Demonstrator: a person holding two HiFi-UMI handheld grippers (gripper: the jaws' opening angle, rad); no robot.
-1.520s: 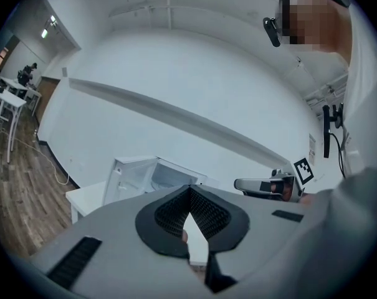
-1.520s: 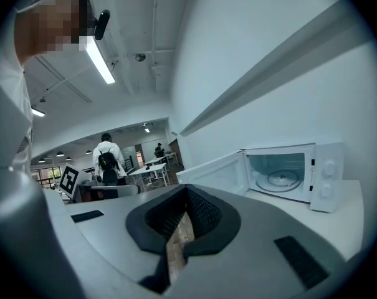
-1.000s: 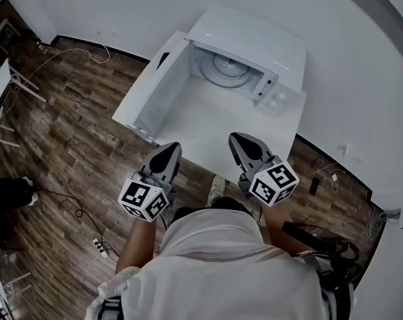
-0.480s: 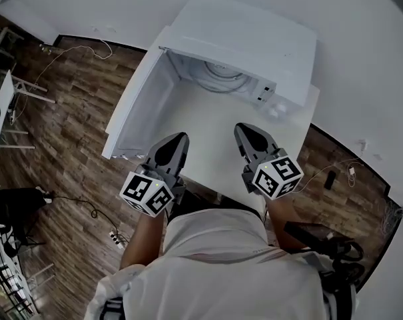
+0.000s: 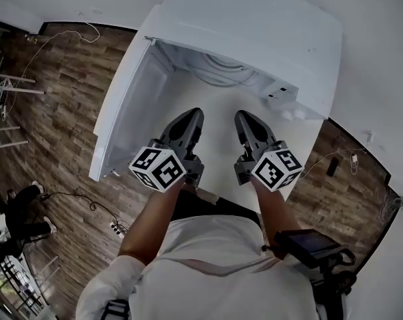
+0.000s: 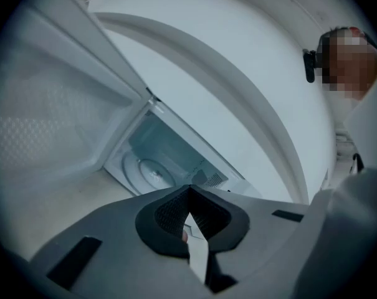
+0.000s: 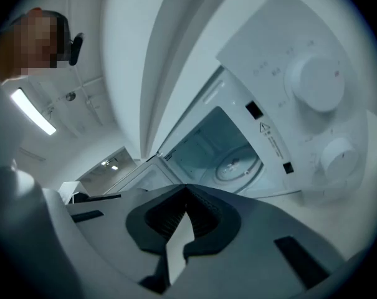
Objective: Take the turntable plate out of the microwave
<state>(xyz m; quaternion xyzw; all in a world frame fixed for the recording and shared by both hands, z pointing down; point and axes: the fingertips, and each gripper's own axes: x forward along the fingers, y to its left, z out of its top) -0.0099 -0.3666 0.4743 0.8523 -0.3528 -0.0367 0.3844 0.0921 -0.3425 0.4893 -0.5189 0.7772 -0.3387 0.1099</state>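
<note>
The white microwave stands on a white table with its door swung open to the left. The glass turntable plate lies flat inside the cavity, only partly in sight from the head; it shows more fully in the left gripper view and the right gripper view. My left gripper and right gripper hover side by side over the table, in front of the opening and short of it. Both are shut and hold nothing.
Two control knobs sit on the microwave's right front panel. The open door walls off the left side. Wooden floor with cables and a power strip surrounds the table; another person's legs show at far left.
Both grippers have moved forward and down over the table toward the microwave's opening and have rolled, drawing closer together. The microwave looms larger in the head view.
</note>
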